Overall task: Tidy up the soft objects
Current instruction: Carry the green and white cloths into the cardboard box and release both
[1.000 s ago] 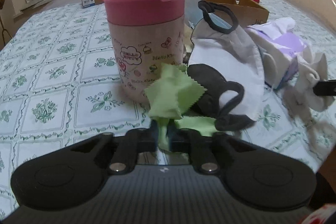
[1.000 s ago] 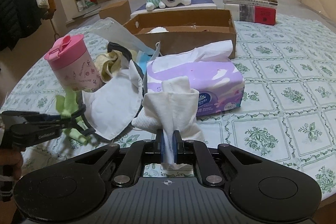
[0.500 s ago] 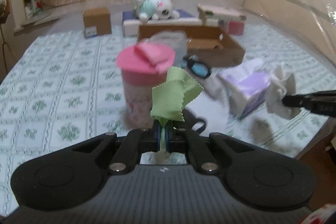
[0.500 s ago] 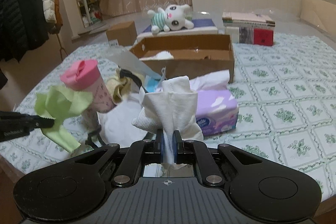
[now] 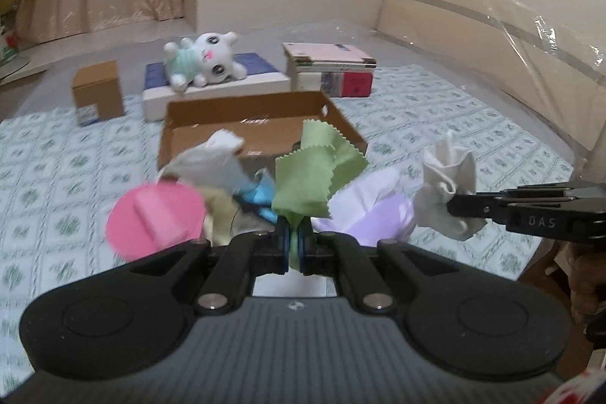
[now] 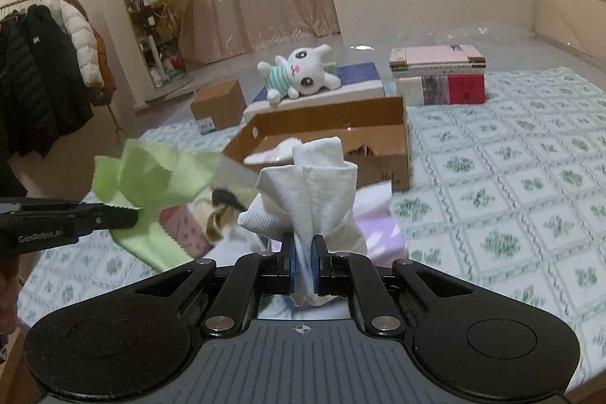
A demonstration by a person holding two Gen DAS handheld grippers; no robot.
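Two tongs pinching cloths, left tongs (image 5: 292, 240) green cloth (image 5: 316, 177), right tongs (image 6: 305, 265) white sock (image 6: 314, 199), pile beneath blurred

Green cloth (image 5: 318, 173): thin, zigzag-cut edges, crumpled, pinched at its lower end, fanning upward at centre of the left wrist view, mid-left in the right. White cloth (image 6: 314, 199): thicker, folded and bunched, partly ribbed, pinched at its bottom, standing upright at centre of the right wrist view, mid-right in the left.
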